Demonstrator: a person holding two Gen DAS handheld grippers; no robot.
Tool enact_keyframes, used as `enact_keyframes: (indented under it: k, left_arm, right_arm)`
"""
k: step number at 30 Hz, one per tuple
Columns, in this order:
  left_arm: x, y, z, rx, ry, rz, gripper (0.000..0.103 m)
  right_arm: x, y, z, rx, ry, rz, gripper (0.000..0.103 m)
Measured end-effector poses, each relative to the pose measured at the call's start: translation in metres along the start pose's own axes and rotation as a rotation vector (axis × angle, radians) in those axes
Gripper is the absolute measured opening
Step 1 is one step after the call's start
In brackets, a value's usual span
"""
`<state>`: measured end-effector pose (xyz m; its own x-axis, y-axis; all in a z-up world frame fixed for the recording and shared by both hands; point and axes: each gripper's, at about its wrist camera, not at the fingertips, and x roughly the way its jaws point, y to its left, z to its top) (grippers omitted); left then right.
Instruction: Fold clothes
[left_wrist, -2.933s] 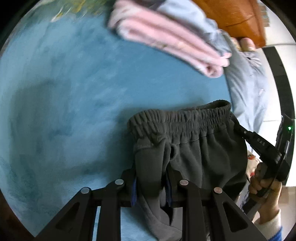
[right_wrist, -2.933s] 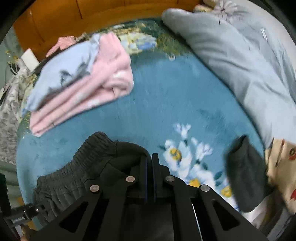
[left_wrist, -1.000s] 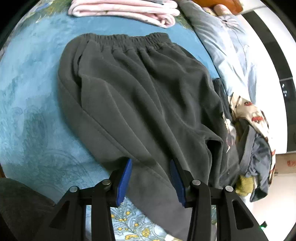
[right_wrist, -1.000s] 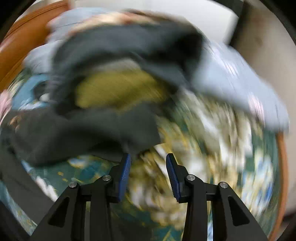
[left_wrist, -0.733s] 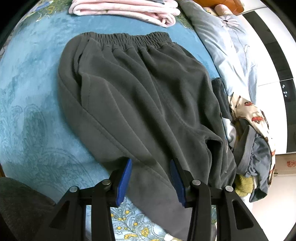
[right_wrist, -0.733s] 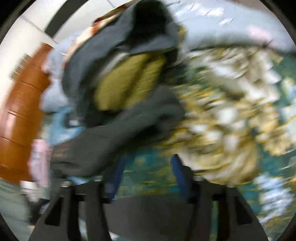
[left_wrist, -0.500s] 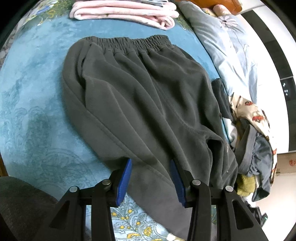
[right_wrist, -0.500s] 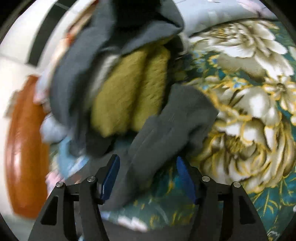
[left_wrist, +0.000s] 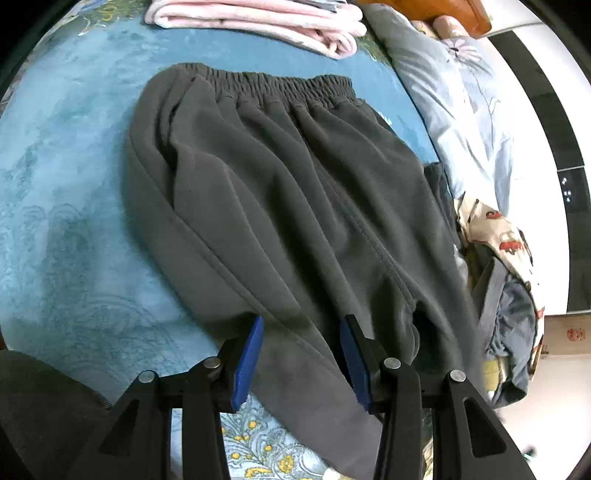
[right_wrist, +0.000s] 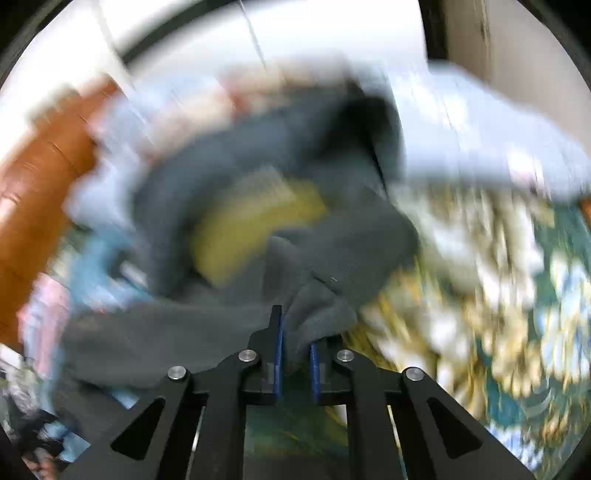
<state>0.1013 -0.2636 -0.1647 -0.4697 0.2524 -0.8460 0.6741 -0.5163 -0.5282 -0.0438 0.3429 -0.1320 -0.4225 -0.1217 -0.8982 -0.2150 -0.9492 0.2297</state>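
Item: dark grey trousers (left_wrist: 295, 206), spread flat on the blue floral bedspread (left_wrist: 66, 184), elastic waistband (left_wrist: 273, 86) at the far end, legs toward the camera.

Left gripper (left_wrist: 301, 347): jaws apart, straddling one trouser leg, gripping nothing.

Right gripper (right_wrist: 295, 354): jaws nearly closed on a bunch of the grey cloth (right_wrist: 317, 306); view heavily blurred.

Adjacent: folded pink garment (left_wrist: 258, 18); unsorted clothes pile (left_wrist: 506, 295) beside the trousers.

Step, as judged: leg ends being taken up. Next calls for the left gripper closing, then both carrying the legs toward the waistband.

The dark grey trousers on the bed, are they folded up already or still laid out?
Laid out. The grey trousers lie flat on the blue blanket, waistband at the far end and a leg running toward the camera.
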Motion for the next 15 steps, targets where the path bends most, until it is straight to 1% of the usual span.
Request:
enact_keyframes:
  k: [1,2,3,4,5,6,7,8,9,10,11,12,13,14,15]
  left_arm:
    - [-0.002,0.001,-0.001,0.005,0.001,0.001,0.048]
    - [-0.005,0.002,-0.001,0.009,-0.006,-0.003,0.048]
    - [-0.009,0.004,0.000,0.009,-0.022,-0.016,0.048]
    - [-0.014,0.007,0.001,-0.007,-0.045,-0.034,0.048]
    - [-0.019,0.011,0.003,-0.022,-0.068,-0.052,0.048]
    - [-0.024,0.014,0.005,-0.039,-0.093,-0.069,0.048]
    - [-0.029,0.019,0.008,-0.064,-0.129,-0.074,0.048]
    - [-0.036,0.024,0.011,-0.092,-0.176,-0.055,0.048]
    - [-0.042,0.030,0.014,-0.119,-0.223,-0.034,0.050]
    - [-0.048,0.036,0.018,-0.149,-0.265,0.009,0.052]
    - [-0.052,0.042,0.023,-0.174,-0.290,0.042,0.052]
    - [-0.054,0.047,0.029,-0.195,-0.302,0.069,0.052]
    - [-0.056,0.054,0.035,-0.215,-0.308,0.096,0.052]
    - [-0.057,0.060,0.040,-0.234,-0.310,0.120,0.052]
    - [-0.053,0.066,0.045,-0.250,-0.289,0.129,0.052]
  right_arm:
    - [0.014,-0.010,-0.002,0.054,0.042,0.002,0.013]
    - [0.017,-0.018,-0.005,0.116,0.044,0.024,0.013]
    - [0.017,-0.026,-0.007,0.179,0.040,0.050,0.020]
    - [0.015,-0.030,-0.007,0.213,0.036,0.060,0.029]
    - [0.010,-0.034,-0.006,0.225,0.035,0.071,0.042]
    - [0.003,-0.038,-0.004,0.233,0.035,0.084,0.050]
    - [-0.004,-0.041,-0.003,0.230,0.035,0.097,0.050]
    - [-0.012,-0.046,-0.007,0.214,0.051,0.105,0.050]
    - [-0.021,-0.051,-0.012,0.194,0.071,0.112,0.050]
    - [-0.029,-0.056,-0.017,0.174,0.092,0.119,0.050]
    - [-0.037,-0.064,-0.026,0.175,0.124,0.126,0.050]
    - [-0.045,-0.073,-0.038,0.181,0.160,0.133,0.054]
    - [-0.049,-0.081,-0.049,0.205,0.199,0.141,0.061]
    - [-0.055,-0.090,-0.062,0.236,0.226,0.152,0.062]
    - [-0.056,-0.093,-0.079,0.274,0.256,0.162,0.062]
